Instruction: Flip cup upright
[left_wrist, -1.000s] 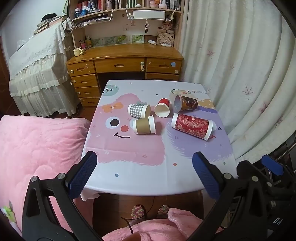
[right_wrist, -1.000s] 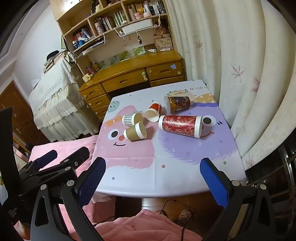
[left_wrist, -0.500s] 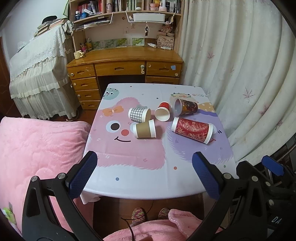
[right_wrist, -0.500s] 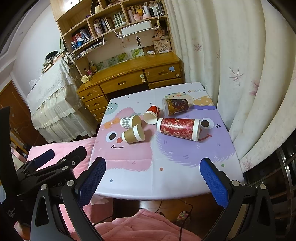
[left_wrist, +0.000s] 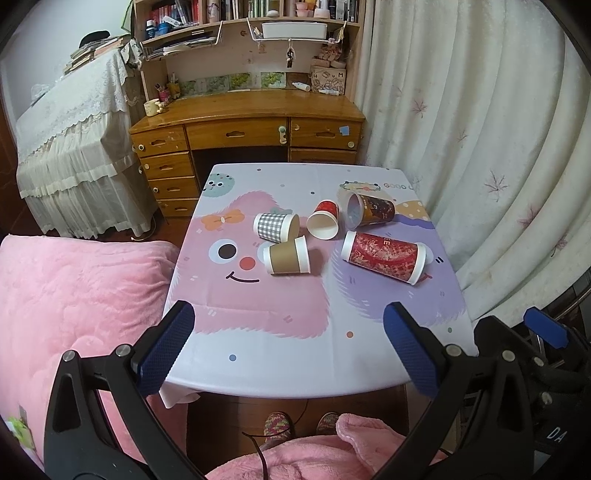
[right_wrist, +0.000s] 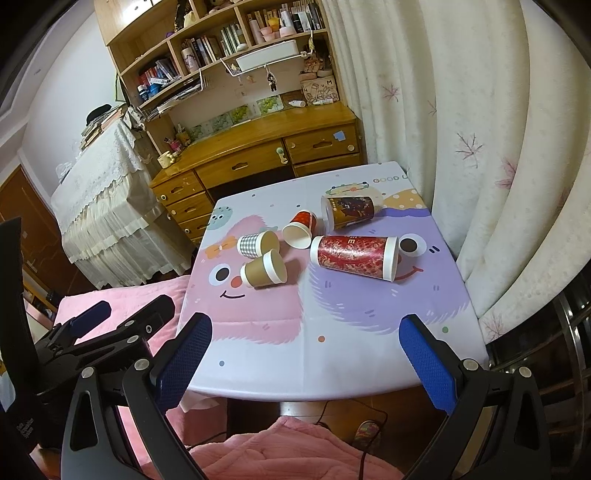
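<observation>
**Five cups down, both grippers spread wide**

Here is the table (left_wrist: 258, 354), dressed in a cartoon-monster cloth, and every cup on it lies on its side. Nearest the left gripper (left_wrist: 291, 349) is the brown cup (left_wrist: 286, 255), white rim pointing right. Just behind it lies the checked cup (left_wrist: 275, 227), mouth to the right, the two nearly touching. Beside that is the small red cup (left_wrist: 324, 220), its open mouth tipped toward the near edge. Further back and right, the dark printed cup (left_wrist: 369, 209) shows its mouth to the left. The big one, the long red patterned cup (left_wrist: 384, 256), stretches across the purple patch, wide end to the right.

The left gripper hangs above the near edge with its blue pads far apart and nothing between them. The right gripper (right_wrist: 310, 354) does the same (from its own camera the left one shows at the lower left, over the pink blanket (right_wrist: 110, 314)), fingers spread and holding nothing. Both sit well short of the cups.

Behind the table stand a wooden desk (left_wrist: 251, 110) and a pale curtain (left_wrist: 480, 129) on the right.
</observation>
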